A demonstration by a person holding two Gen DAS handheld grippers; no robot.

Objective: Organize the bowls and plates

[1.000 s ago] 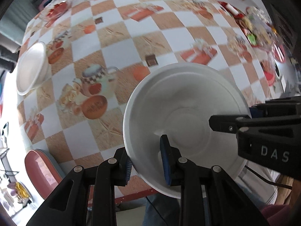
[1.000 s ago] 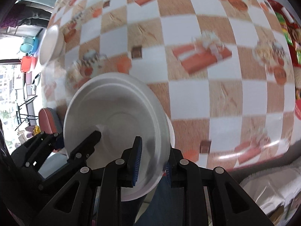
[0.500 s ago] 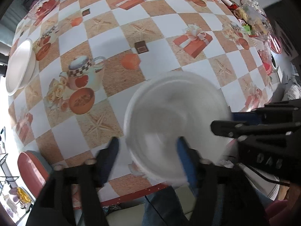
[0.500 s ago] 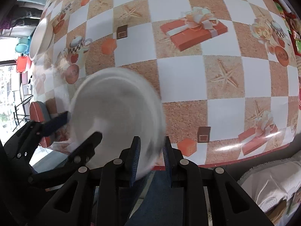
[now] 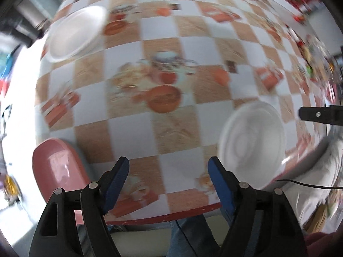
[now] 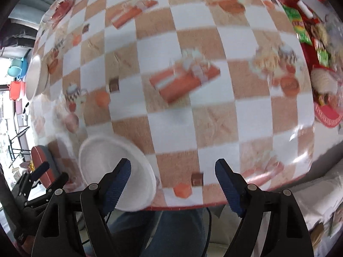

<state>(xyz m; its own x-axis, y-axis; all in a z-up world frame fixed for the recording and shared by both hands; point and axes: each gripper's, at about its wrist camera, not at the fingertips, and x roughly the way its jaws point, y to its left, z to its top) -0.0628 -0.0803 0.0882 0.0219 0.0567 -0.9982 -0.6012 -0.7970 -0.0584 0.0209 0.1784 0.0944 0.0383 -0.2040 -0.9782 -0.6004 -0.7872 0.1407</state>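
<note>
Both claws have just let go. A second ago each was pinched on the rim of the white bowl [image 5: 253,145], the left one across the near rim, the right one on the side; now the left gripper [image 5: 168,183] stands with its blue pads spread wide and nothing between them, and the right gripper [image 6: 172,184] is just as wide and empty. The bowl sits on the checked tablecloth [image 5: 175,27] by the near edge of the table, close to its near right corner as the left camera sees it (both views are smeared with motion, so I cannot tell whether one bowl or a nested pair lies there). The other white bowl [image 5: 75,34] waits at the far left edge, well apart. I judge this placement done; that far piece looks like the next to fetch. A pink chair seat [image 5: 57,171] shows below the left edge.
</note>
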